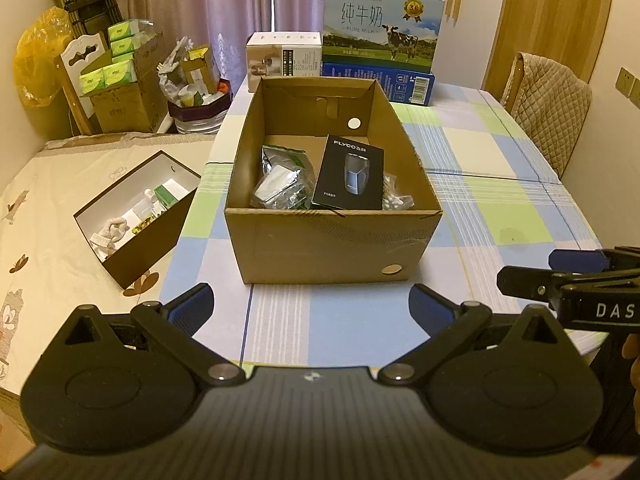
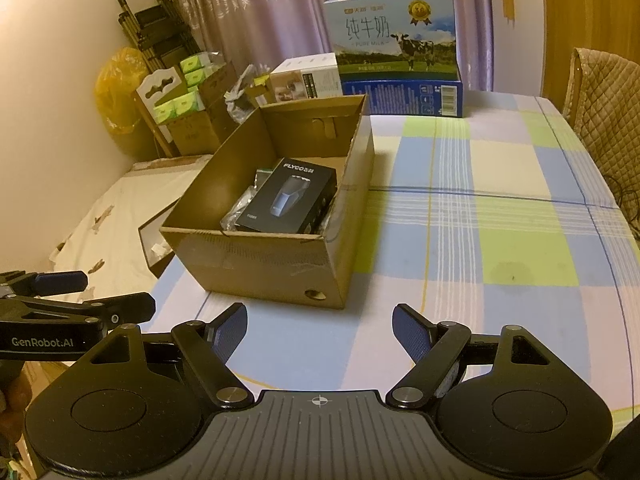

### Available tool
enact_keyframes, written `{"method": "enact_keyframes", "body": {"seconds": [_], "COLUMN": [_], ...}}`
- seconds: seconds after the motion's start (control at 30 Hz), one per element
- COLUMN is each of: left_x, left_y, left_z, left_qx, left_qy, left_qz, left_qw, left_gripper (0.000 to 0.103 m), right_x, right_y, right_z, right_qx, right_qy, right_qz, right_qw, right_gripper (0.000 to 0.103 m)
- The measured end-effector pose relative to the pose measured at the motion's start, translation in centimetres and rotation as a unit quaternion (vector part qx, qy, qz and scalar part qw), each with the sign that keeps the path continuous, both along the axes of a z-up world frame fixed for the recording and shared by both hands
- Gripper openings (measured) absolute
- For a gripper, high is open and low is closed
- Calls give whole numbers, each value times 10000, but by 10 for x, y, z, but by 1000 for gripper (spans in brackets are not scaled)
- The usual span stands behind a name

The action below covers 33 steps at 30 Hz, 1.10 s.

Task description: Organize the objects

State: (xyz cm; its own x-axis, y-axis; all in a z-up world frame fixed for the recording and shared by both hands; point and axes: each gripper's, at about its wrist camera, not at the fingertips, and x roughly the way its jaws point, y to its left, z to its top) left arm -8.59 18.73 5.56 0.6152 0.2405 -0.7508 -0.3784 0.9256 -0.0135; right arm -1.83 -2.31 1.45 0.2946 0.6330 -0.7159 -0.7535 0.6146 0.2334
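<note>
— Matt brown corrugated cardboard for the open box near the table's left edge; glossy black printed card on the shaver carton inside.

— Crinkled, shiny plastic film on the bag beside it. Smooth checked cloth over the table. Matt black plastic, ribbed blue pads, bright metal pins.

right hand-held gripper: fingers spread wide, empty, above checked bench | cardboard box: open, ahead-left, holds black FLYCO box over plastic bags | left hand-held gripper: at left edge | milk carton: far end
</note>
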Motion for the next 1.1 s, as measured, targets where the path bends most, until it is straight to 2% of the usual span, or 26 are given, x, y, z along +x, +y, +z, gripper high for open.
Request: {"method": "enact_keyframes", "body": {"seconds": [0.9, 1.1], "left_x": [3, 3], "left_y": [0, 5], "left_z": [-2, -4], "left_qx": [-61, -85], "left_qy": [-39, -148], "left_qz": [1, 129], "left_qw": [10000, 9998], "left_gripper": [102, 102], "right_x": [-2, -2], "right_y": [1, 1], "right_z": [-3, -3], "right_qx": [-36, -42], "right_qy": [24, 26], "right_qz": [10, 9], "right_qw": [10000, 10000], "right_gripper": [78, 78]}}
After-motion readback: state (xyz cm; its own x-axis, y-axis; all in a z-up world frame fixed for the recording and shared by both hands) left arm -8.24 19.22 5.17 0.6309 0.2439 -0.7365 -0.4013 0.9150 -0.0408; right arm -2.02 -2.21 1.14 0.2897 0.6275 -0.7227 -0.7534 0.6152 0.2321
